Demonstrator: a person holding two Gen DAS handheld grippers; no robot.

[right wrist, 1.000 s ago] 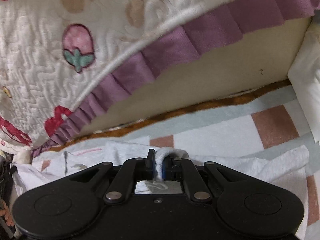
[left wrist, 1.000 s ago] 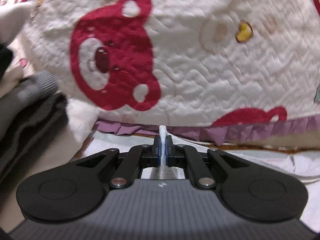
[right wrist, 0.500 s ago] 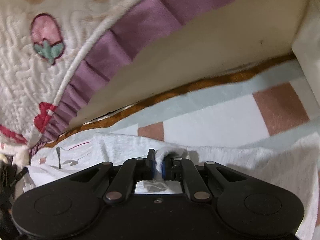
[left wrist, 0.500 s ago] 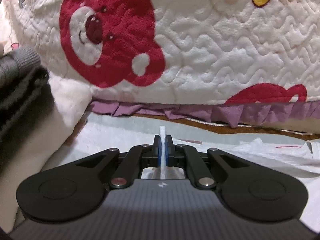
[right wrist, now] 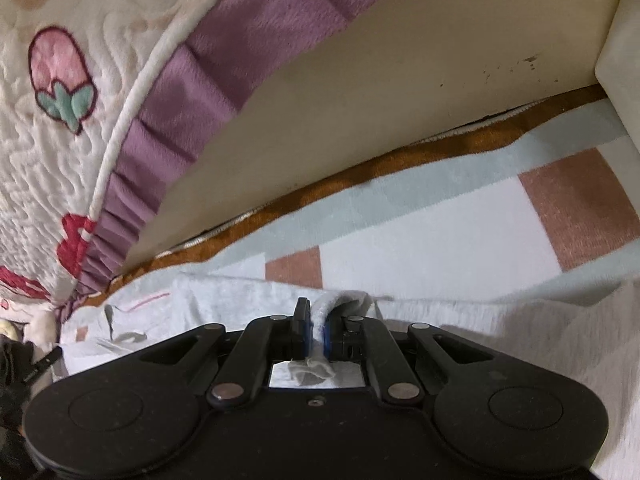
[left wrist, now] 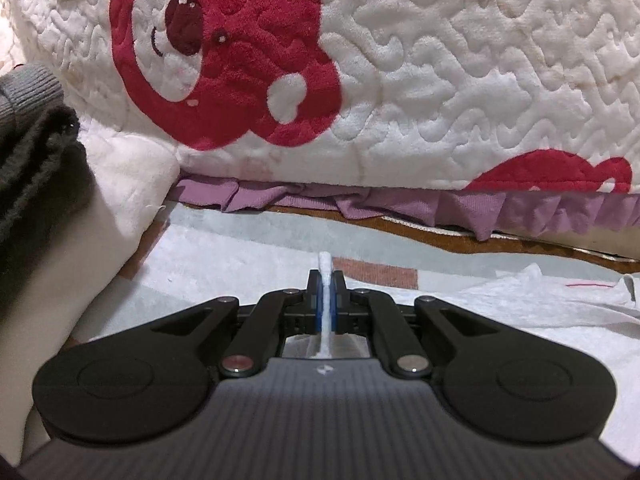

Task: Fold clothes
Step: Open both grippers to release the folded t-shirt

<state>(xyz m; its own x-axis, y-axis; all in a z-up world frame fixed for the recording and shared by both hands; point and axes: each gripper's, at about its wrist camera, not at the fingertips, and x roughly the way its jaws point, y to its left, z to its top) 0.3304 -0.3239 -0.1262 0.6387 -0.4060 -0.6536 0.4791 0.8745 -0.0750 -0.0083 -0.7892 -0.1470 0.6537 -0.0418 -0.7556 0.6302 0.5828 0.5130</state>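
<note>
- The left gripper [left wrist: 325, 294] is closed tight on a thin upright ridge of white cloth; the black fingers with blue pads pinch it so that only a narrow soft edge pokes up above them.
- The right gripper [right wrist: 316, 326] is likewise clamped on the cloth [right wrist: 500, 320], where a thicker, fuzzy fold curls over the right finger and a small crumpled tuft hangs out behind the pads.
- The cloth is pale, almost white, with a soft knit or fleecy nap; it lies rumpled and low on the rug [right wrist: 440, 240] between the two grippers and spreads off to the right in the right wrist view.
- A faint pink line and a grey mark show on the cloth at the left of the right wrist view; what they depict is too small to tell.
- The rug is flat-woven, in pale blue, white and rust-brown blocks with an orange-brown border.
- Behind it hangs a plush quilted blanket [left wrist: 440, 80], cream with wavy stitching, a red bear face, a strawberry and a pleated purple frill along its hem.
- At the left edge of the left wrist view, a dark grey ribbed knit [left wrist: 32, 128] lies on something cream; both are cut off by the frame.
- How much of the cloth lies under the gripper bodies is hidden.
</note>
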